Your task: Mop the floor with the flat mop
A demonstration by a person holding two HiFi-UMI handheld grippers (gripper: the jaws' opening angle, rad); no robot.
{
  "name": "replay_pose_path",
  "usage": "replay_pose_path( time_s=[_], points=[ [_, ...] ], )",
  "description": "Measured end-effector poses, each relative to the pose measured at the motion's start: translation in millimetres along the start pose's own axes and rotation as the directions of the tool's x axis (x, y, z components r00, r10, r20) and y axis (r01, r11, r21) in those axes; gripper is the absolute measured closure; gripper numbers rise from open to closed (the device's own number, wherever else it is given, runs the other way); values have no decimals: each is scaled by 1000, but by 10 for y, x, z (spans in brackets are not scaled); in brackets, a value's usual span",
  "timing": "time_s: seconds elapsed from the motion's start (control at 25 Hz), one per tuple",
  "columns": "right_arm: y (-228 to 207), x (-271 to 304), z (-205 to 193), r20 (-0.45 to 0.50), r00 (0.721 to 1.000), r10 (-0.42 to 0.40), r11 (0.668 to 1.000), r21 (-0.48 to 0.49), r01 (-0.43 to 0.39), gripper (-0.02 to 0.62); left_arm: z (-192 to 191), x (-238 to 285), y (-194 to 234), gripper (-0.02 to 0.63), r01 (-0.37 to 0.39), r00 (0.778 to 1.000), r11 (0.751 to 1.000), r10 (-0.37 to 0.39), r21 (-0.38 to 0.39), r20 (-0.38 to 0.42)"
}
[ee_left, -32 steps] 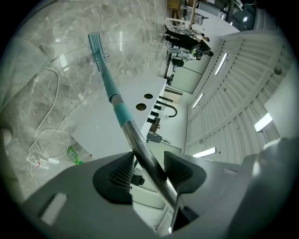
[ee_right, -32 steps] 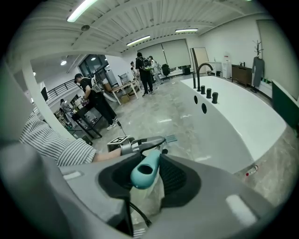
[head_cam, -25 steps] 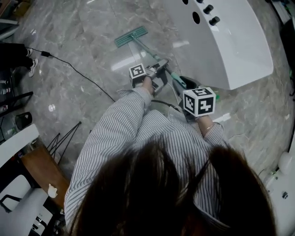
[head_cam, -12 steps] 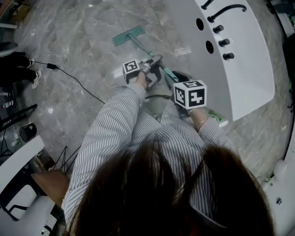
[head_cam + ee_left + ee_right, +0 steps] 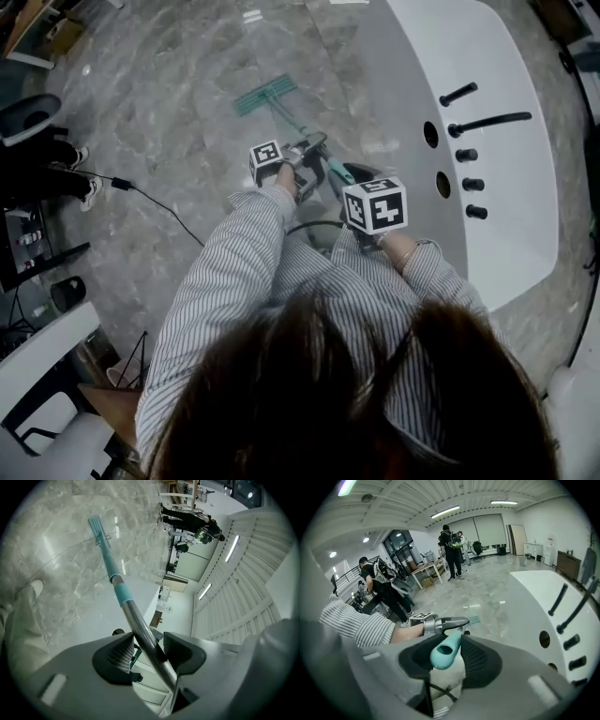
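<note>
The jaws of the left gripper [image 5: 145, 651] are clenched on the bare steel shaft [image 5: 137, 620] of the flat mop, with a ribbed pad pressed to each side of the tube. The jaws of the right gripper [image 5: 450, 656] are closed on the teal end grip [image 5: 444, 651] at the very top of the pole, whose hollow tip pokes back between the pads.

We place everything by the white fixture [image 5: 506, 56], the big curved body with holes and black knobs. The mop head [image 5: 265, 96] lies flat on the marble floor [image 5: 159, 141], off the fixture's curved side and apart from it. The pole slopes back from the head towards us, running alongside that side. The left gripper sits on the pole farther from the fixture, and the right gripper is just beside the fixture's rim. A black cable [image 5: 159, 202] trails over the floor well away from the fixture, beyond the mop.

We judge the mop to be light and stiff, a long lever that answers readily to small moves at the top. The polished tube looks slippery, so it could turn or slide in the left pads if the head drags on the glossy stone. The teal grip should give surer friction. Two holds spaced like this suit it, the upper one steering and the lower one pressing the head down. Since the pole runs close along the fixture, we would sweep away from its side to avoid knocking it.
</note>
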State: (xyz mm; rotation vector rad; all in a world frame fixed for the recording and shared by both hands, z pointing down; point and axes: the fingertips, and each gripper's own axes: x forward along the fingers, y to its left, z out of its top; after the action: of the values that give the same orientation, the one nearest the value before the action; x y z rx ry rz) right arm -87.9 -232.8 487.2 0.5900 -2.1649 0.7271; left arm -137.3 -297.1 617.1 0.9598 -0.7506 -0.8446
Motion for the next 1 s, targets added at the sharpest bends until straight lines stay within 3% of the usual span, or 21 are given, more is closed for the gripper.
replay_pose_path(
  time_s=[0.2, 0.4, 0.52, 0.76, 1.0],
  points=[
    [4, 586, 777, 4, 1000, 1, 1000, 19, -1, 465, 950, 189, -392, 417, 9, 998, 1000, -10, 21, 59],
    [74, 1113, 1465, 86, 996, -38, 998, 57, 34, 471, 1735, 276, -724, 419, 54, 997, 998, -54, -10, 51],
    [158, 1396, 1789, 73, 996, -52, 997, 60, 48, 472, 2129, 285, -920, 419, 105, 992, 994, -102, -41, 75],
    [342, 1802, 2169, 31, 997, -72, 996, 57, 71, 474, 2671, 240, -1096, 425, 102, 995, 993, -100, -67, 26],
    [349, 1958, 2308, 16, 994, -108, 994, 31, 108, 480, 2848, 272, -1162, 425, 119, 993, 986, -118, -118, 22]
  ],
)
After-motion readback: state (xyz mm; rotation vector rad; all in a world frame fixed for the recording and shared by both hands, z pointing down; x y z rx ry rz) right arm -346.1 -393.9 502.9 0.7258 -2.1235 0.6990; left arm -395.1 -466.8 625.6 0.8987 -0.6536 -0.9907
